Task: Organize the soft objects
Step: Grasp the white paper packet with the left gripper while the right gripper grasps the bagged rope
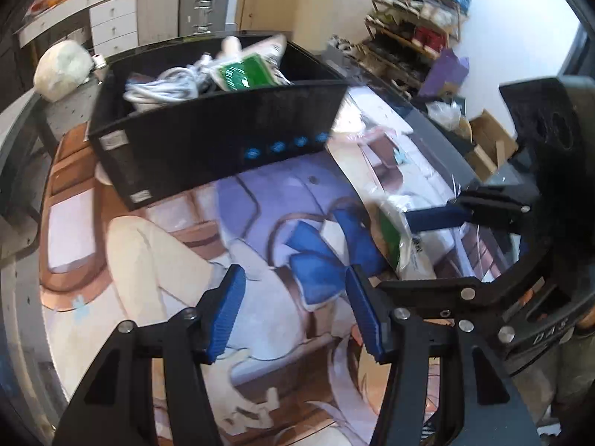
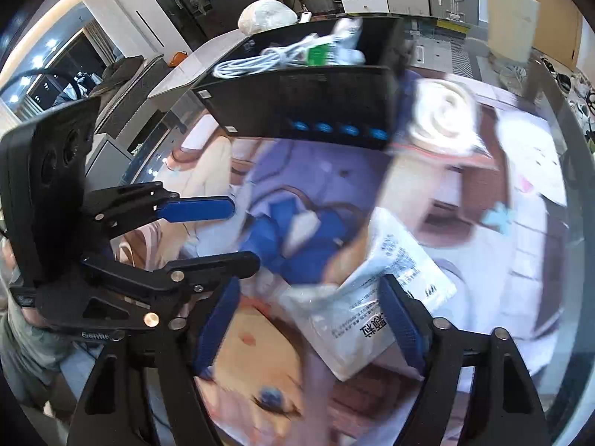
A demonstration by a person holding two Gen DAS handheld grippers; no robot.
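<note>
The left gripper [image 1: 293,308] has its blue pads apart about half way, and nothing is between them; under it there is only the printed mat [image 1: 156,260] with its brown, cream and blue drawing. The right gripper [image 2: 310,319] is opened wider. A white plastic packet [image 2: 375,297] with black printed letters lies on the mat between its two fingers, and the pads do not press on it, so it is not held. In the left wrist view the same packet [image 1: 405,249] shows a green label and lies just under the right gripper's fingers, to the right of the left gripper.

Further away stands a black bin [image 1: 223,145] with four blue marks on its front wall. Inside it lie a coiled white cable [image 1: 163,87] and another packet with a green label [image 1: 245,72]. Beside the bin, on its right in the right wrist view, a round cream-coloured soft thing [image 2: 442,115] lies on the mat; it is blurred and I cannot tell what it is. Behind the bin a whitish lumpy bundle [image 1: 63,67] rests on the table edge. At the far right of the left wrist view a rack with shoes [image 1: 416,18] stands by the wall
</note>
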